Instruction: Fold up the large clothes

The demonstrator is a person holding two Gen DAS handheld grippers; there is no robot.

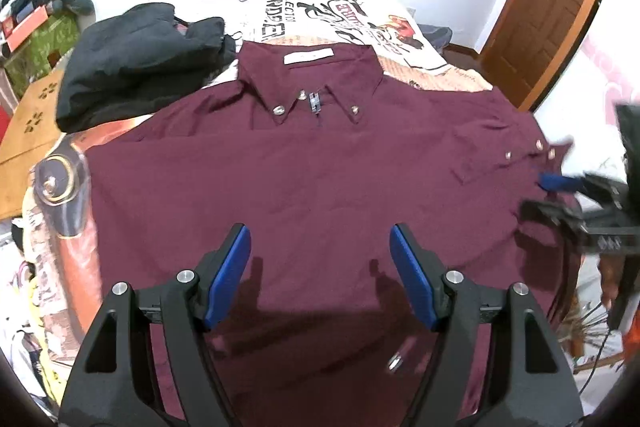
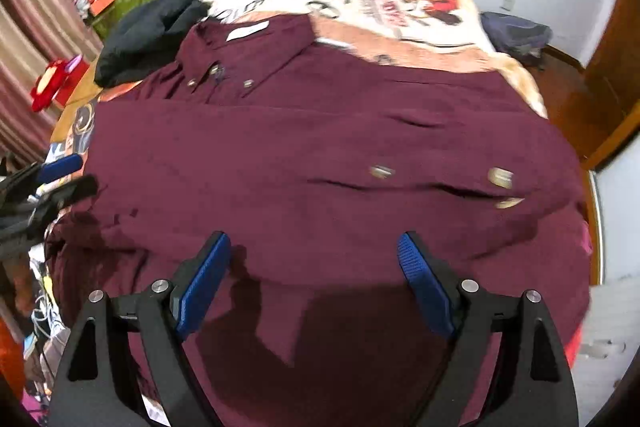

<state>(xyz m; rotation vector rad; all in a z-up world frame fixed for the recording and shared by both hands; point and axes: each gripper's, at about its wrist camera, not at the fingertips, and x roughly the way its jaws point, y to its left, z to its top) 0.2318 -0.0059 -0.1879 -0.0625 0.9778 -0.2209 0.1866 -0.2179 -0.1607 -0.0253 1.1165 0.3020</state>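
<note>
two hand-held grippers — left hand-held gripper (image 1: 320,259) and right hand-held gripper (image 2: 314,267) gaping, empty — one maroon shirt (image 1: 304,179), one black jacket (image 1: 136,67)

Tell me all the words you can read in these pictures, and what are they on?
"REFLECTION": printed bedsheet, black letters running sideways.
"PONDER": same bedsheet, bigger letters beside it; the ends are hard to make out.
Red banner on the bedsheet: lettering too blurred to read.
White collar label of the maroon shirt: too faint to read.
Orange box at the far left: too small to read.
</note>
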